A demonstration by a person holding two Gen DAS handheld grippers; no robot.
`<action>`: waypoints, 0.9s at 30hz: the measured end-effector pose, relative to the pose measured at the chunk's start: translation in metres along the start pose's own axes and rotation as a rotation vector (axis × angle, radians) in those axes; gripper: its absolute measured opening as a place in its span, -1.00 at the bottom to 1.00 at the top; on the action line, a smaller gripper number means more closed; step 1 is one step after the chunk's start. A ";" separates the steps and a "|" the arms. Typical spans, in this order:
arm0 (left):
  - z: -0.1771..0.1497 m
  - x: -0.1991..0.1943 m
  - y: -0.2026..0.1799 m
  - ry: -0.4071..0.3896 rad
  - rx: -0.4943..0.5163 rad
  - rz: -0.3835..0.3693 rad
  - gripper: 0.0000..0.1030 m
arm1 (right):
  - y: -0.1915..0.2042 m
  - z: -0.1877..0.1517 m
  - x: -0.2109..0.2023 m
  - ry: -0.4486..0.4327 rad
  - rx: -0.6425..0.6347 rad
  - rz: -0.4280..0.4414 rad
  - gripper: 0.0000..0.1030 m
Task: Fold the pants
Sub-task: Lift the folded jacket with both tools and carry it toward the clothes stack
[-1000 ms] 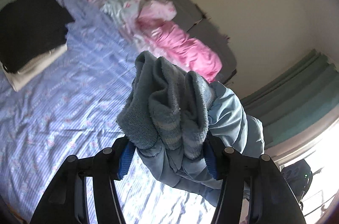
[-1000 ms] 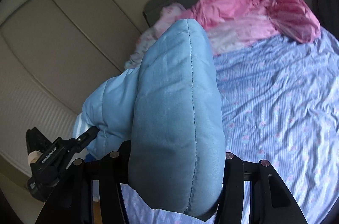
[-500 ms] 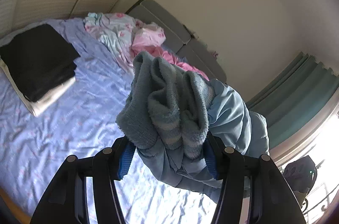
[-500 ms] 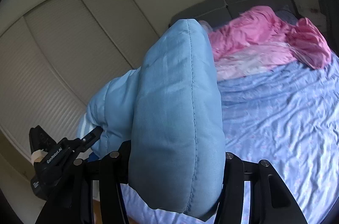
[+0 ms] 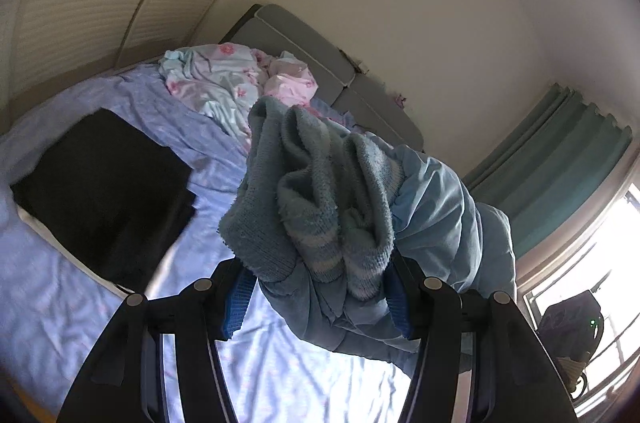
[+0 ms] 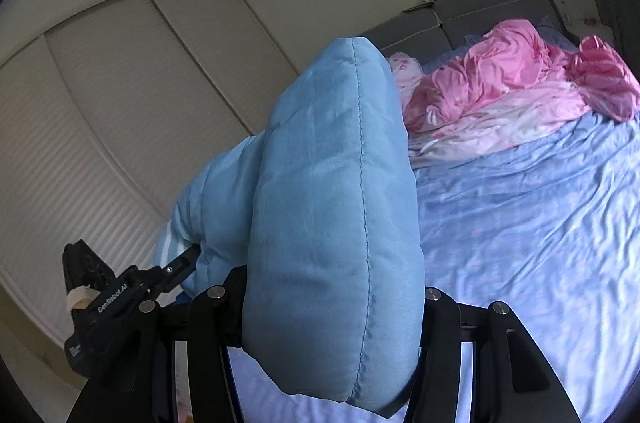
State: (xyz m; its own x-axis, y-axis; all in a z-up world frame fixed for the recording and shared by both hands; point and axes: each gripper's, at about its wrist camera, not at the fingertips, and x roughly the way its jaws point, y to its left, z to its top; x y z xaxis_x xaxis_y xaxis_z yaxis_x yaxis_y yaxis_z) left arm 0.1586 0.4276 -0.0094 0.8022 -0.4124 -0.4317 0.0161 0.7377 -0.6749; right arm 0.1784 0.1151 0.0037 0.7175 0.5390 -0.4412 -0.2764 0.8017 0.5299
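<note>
Both grippers hold one pair of light blue padded pants above the bed. My left gripper (image 5: 316,287) is shut on the bunched ribbed knit end of the pants (image 5: 320,199), with the padded fabric hanging off to the right. My right gripper (image 6: 332,315) is shut on a puffy quilted part of the pants (image 6: 336,203), which fills the middle of the right wrist view. The left gripper also shows in the right wrist view (image 6: 180,263), at the lower left, clamped on the striped end.
The bed has a lilac sheet (image 6: 532,223). A folded black and white stack (image 5: 104,191) lies on its left. Pink and floral bedding (image 6: 500,83) is heaped by the grey headboard (image 5: 304,51). Slatted wardrobe doors (image 6: 100,111), green curtains (image 5: 560,163) and a window surround it.
Both grippers have tilted upward with the pants still clamped; more wall and wardrobe shows and the bed sits lower in both views.
</note>
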 end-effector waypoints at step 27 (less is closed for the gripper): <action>0.121 0.007 0.183 0.004 -0.072 0.132 0.08 | 0.121 -0.022 0.204 0.169 -0.007 0.032 0.03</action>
State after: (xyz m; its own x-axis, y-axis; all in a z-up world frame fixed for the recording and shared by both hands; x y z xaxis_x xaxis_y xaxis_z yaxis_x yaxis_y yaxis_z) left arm 0.2396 0.6242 -0.0632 0.7920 -0.3167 -0.5220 -0.1325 0.7454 -0.6533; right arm 0.2771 0.3279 -0.0381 0.5911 0.5992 -0.5400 -0.3024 0.7852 0.5404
